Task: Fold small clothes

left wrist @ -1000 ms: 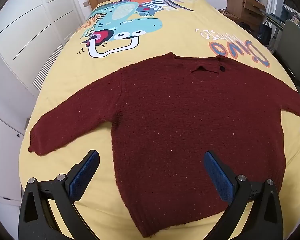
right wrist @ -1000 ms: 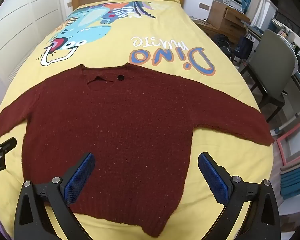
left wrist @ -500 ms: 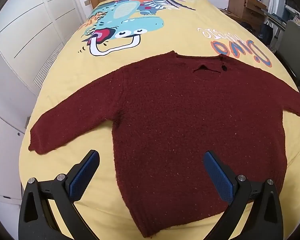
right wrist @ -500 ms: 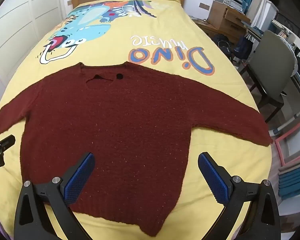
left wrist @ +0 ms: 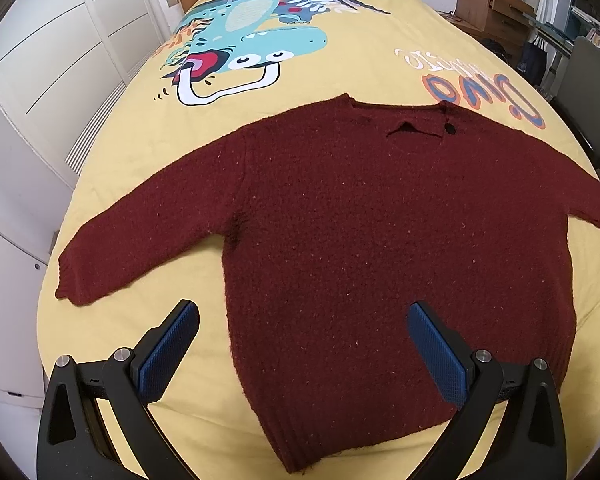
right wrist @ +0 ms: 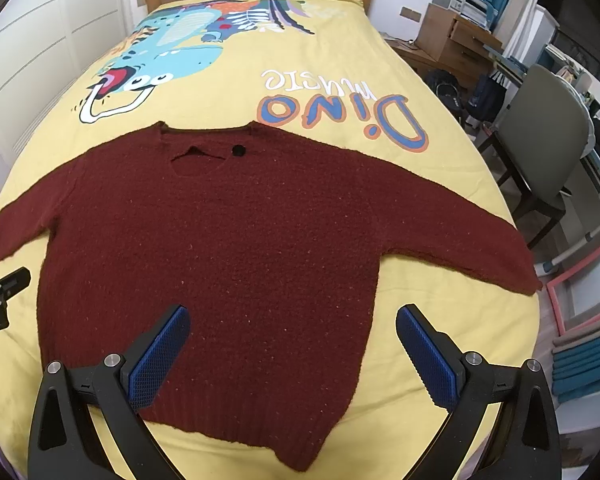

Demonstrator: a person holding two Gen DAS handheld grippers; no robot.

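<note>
A dark red knitted sweater [left wrist: 380, 220] lies flat on the yellow bedspread [left wrist: 132, 184], neck away from me, both sleeves spread out, a black button by the collar. It also shows in the right wrist view [right wrist: 228, 240]. My left gripper [left wrist: 302, 344] is open and empty above the sweater's lower left part. My right gripper [right wrist: 292, 344] is open and empty above its lower right part. The left gripper shows at the left edge of the right wrist view [right wrist: 0, 292].
The bedspread [right wrist: 440, 184] has a dinosaur print [left wrist: 240, 56] and "Dino music" lettering [right wrist: 340, 112]. White cupboards [left wrist: 52, 60] stand left of the bed. A grey chair [right wrist: 548, 140], a wooden drawer unit [right wrist: 456, 44] and folded blue towels [right wrist: 584, 364] are at the right.
Both grippers have drifted slightly back and up, so the sweater sits a little lower in both views. Both stay open. The sweater has not moved.
</note>
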